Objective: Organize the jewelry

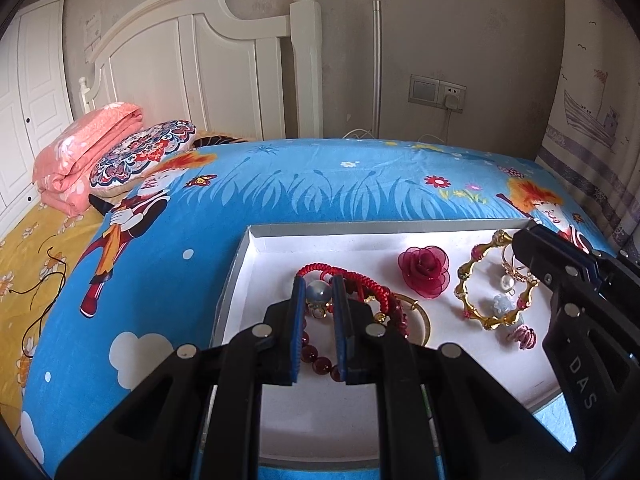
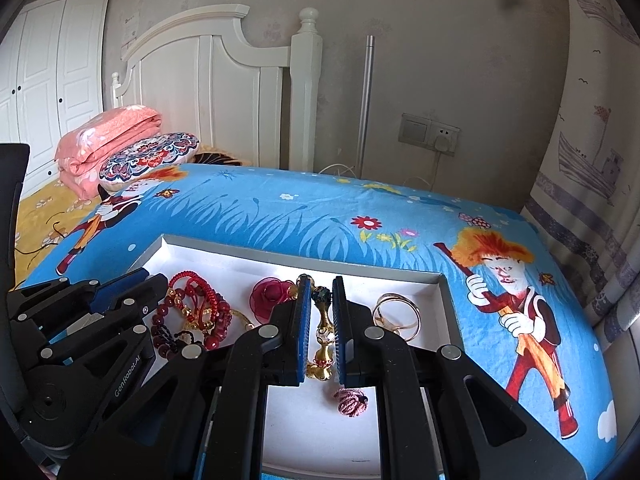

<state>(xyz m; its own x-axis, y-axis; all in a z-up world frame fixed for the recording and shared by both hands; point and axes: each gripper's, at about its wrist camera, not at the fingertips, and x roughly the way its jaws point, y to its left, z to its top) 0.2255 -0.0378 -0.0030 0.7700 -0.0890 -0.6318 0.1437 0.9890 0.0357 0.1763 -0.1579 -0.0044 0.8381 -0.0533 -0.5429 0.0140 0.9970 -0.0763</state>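
Left gripper (image 1: 317, 292) jaws spread narrowly round pearl (image 1: 319, 293) atop beads in tray (image 1: 256, 256), contact unclear. Right gripper (image 2: 322, 294) jaws bracket bangle (image 2: 323, 332) — close squarely, lift slowly, avoid snagging cord (image 1: 360, 276).

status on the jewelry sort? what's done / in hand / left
Done: nothing visibly sorted; all pieces lie loose in the white tray. In hand: left gripper straddles a pearl piece; right gripper straddles the gold bangle. Left: rose, red bead bracelets, gold rings.
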